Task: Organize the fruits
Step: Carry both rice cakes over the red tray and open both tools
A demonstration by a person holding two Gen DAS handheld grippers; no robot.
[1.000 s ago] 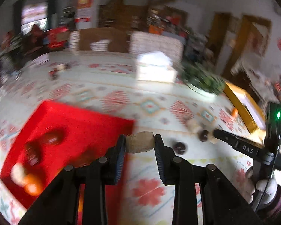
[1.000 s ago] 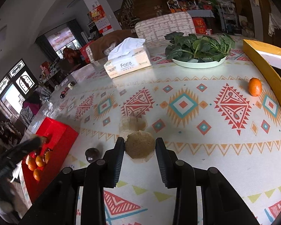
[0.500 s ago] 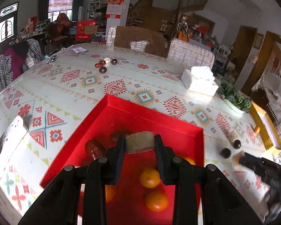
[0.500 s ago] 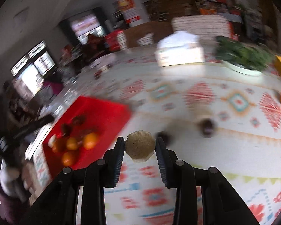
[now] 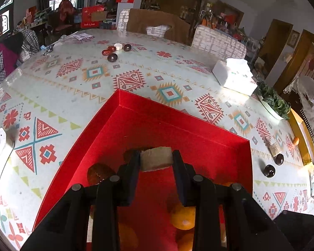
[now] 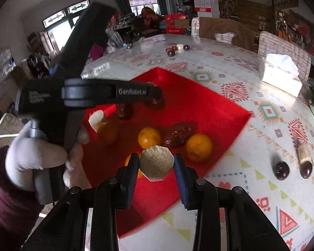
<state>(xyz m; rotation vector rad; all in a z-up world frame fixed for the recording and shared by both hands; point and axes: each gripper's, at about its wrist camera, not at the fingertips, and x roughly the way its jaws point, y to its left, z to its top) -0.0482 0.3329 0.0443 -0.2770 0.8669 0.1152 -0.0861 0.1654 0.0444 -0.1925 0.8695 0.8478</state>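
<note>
A red tray (image 5: 178, 125) (image 6: 209, 108) lies on the patterned table and holds oranges (image 6: 149, 137) and dark red fruits (image 6: 178, 133). My left gripper (image 5: 156, 160) is shut on a tan fruit chunk (image 5: 156, 159) and holds it over the tray's middle. Seen from the right wrist view, the left gripper's black body (image 6: 106, 93) hangs over the tray's far side. My right gripper (image 6: 157, 164) is shut on a beige faceted fruit piece (image 6: 157, 163) above the tray's near edge.
Two dark round fruits (image 6: 281, 169) and a tan chunk (image 6: 302, 153) lie on the table right of the tray. Several small fruits (image 5: 115, 51) sit at the far side. A tissue box (image 5: 234, 76), a plate of greens (image 5: 272, 102) and a yellow box (image 5: 303, 138) stand to the right.
Both grippers have swung left from the open table to above the red tray, each still holding its piece. The left gripper has come lower and closer over the tray.
</note>
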